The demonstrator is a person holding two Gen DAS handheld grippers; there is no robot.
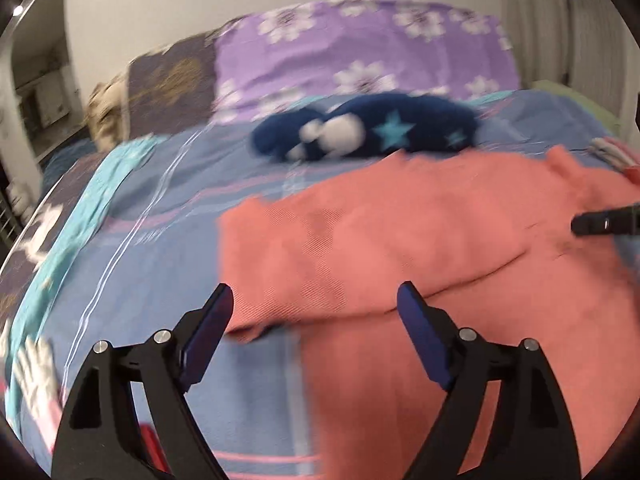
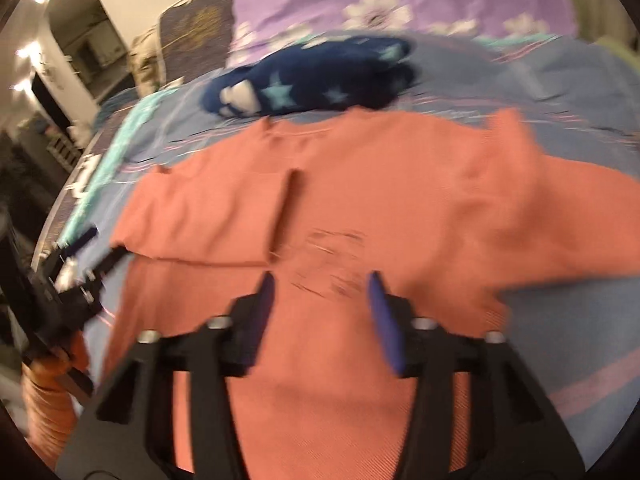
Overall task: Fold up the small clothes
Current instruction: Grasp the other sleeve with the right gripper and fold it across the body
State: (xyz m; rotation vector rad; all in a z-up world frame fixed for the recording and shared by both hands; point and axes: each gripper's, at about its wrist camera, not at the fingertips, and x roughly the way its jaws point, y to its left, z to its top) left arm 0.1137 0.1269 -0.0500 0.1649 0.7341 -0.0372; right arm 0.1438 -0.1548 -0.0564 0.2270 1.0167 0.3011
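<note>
Black-fingered, both tools stand apart and empty: left gripper [image 1: 316, 300] at lower centre, right gripper [image 2: 322, 280] likewise. One salmon shirt [image 2: 360, 200] lies mid-frame on the bedsheet [image 2: 580, 80], one sleeve folded in. Beyond, one navy starred garment [image 2: 312, 80]. A careless drag could undo that fold.

No words, brands or numbers can be read in either view. The coral shirt [image 2: 360, 208] carries a dark scribbly print on its chest, but blur leaves it illegible. The navy garment [image 2: 316, 80] behind it shows only pale blue stars, and the purple pillow [image 1: 360, 52] only white flowers. White marks on the dark edge of the bedspread [image 1: 40, 236] are too smeared to tell whether they are letters.
</note>
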